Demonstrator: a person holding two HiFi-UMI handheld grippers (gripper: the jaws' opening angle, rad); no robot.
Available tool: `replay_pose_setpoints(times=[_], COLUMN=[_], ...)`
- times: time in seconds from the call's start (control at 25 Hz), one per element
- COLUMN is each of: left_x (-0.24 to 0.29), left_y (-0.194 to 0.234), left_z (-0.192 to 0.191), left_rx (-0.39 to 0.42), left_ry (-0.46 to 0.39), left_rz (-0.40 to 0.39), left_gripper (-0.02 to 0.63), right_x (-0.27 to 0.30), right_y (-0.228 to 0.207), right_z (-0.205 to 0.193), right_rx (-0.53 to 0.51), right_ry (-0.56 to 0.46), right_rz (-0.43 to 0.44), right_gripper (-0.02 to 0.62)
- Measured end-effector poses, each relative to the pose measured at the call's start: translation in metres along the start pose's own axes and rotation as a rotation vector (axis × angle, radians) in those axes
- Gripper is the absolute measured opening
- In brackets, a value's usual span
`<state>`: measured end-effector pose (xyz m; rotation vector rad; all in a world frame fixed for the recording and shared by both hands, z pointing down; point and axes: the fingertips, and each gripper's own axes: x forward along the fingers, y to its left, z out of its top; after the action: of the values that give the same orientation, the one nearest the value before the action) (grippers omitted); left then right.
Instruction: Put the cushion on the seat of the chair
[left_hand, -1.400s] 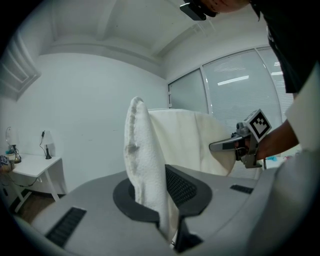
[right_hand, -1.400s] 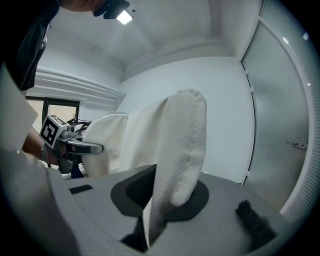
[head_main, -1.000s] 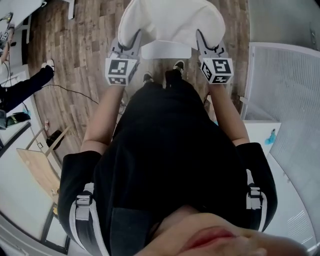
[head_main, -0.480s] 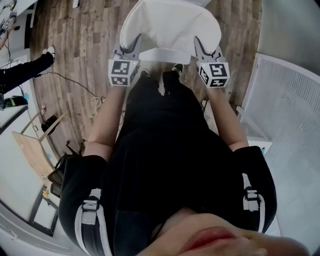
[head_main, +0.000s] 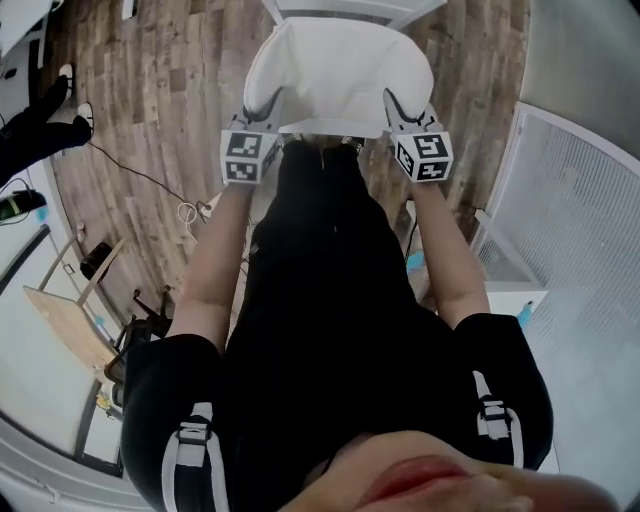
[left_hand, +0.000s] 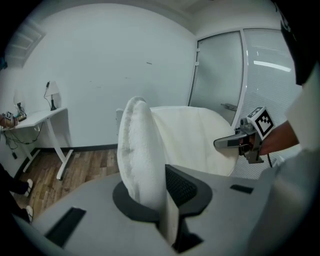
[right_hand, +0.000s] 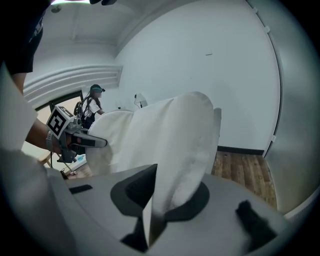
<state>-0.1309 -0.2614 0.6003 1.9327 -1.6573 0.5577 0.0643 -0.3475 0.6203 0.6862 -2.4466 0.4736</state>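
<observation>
**A:** What sits nearest?

**B:** The person's black short-sleeved top (head_main: 320, 330). It fills the near middle of the head view, and both bare forearms stretch away from it.

**A:** And the tools at the ends of those arms?

**B:** The grey left gripper (head_main: 268, 100), with its black-and-white marker cube, is pinching the near left edge of a white, soft, fleecy cushion (head_main: 338, 70). Its own view shows the pile squeezed thin between the pads. The grey right gripper (head_main: 394, 100) is clamped the same way on the near right edge, with fabric bunched in its jaws.

**A:** So where is the cushion?

**B:** It is slung between the two grippers, just beyond the person's body, lying broad and roughly flat with a rounded far edge. It covers the spot right in front of the white chair (head_main: 345, 12), whose frame peeks out past that far edge. The seat is hidden underneath, so I cannot tell whether cushion and seat are touching.

**A:** What lies around it?

**B:** Brown wood-plank floor (head_main: 170, 80) on the left and right.

**A:** And farther off?

**B:** On the far left, a white table (left_hand: 37, 115) on slim white legs stands against a white wall. On the right is a frosted glass partition (left_hand: 220, 75). In the right gripper view, another person in a cap (right_hand: 92, 107) stands well away, beyond the left gripper.
</observation>
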Motion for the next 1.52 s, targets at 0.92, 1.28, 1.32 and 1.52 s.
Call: replay_pose_setpoints(times=[0.92,1.28,1.32,1.52], left_x=[0.199,0.253,0.257,0.265], left_y=[0.059,0.082,0.083,0.087], left_z=[-0.231,-0.261,-0.264,-0.275], left_rx=[-0.189,-0.173,-0.172,-0.179], left_ry=[0.324,0.409,0.419,0.458], left_rz=[-0.115,-0.107,-0.108,-0.101], left_gripper=[0.058,0.067,0.067,0.074], right_x=[0.179,0.222,0.225,0.233], right_y=[-0.052,-0.088,-0.091,-0.104], right_z=[-0.238,-0.275,-0.278,-0.287], right_rx=[0.214,0.209,0.208,0.208], right_ry=[0.261,0.341,0.352,0.405], right_rz=[0.019,-0.016,-0.023,-0.075], right_gripper=[0.061,0.120,0.128,0.190])
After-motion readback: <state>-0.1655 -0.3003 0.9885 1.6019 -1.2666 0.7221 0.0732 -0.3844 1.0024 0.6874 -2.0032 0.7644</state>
